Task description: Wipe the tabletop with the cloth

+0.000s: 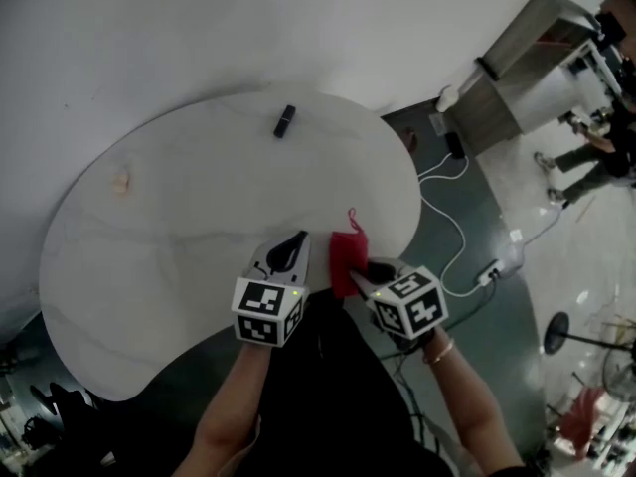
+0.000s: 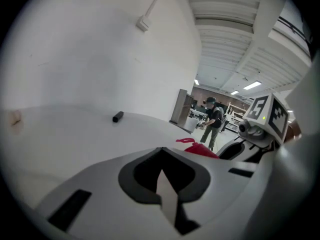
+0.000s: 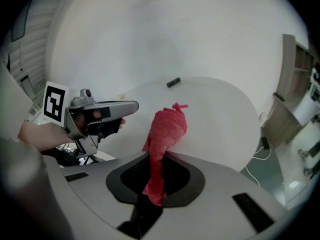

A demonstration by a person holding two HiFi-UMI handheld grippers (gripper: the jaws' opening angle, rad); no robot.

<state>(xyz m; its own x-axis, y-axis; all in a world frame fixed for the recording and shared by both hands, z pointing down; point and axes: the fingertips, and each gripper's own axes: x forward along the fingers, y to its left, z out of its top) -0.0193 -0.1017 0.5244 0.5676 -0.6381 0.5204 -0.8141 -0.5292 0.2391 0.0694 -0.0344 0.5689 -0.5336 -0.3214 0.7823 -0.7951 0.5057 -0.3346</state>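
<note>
The right gripper view shows the right gripper point(image 3: 159, 181) clamped on the red cloth point(image 3: 164, 134), which stands bunched between its jaws. The left gripper view shows the left gripper point(image 2: 162, 184) with its jaws together and nothing held. The head view adds the layout: the red cloth lies at the near edge of the white tabletop point(image 1: 179, 256), lower centre of the frame, and a small black object point(image 1: 284, 121) sits near the far edge.

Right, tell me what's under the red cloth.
The white tabletop, near its edge, lies under the red cloth held by the right gripper. The patch directly beneath is covered; contact can't be judged.
</note>
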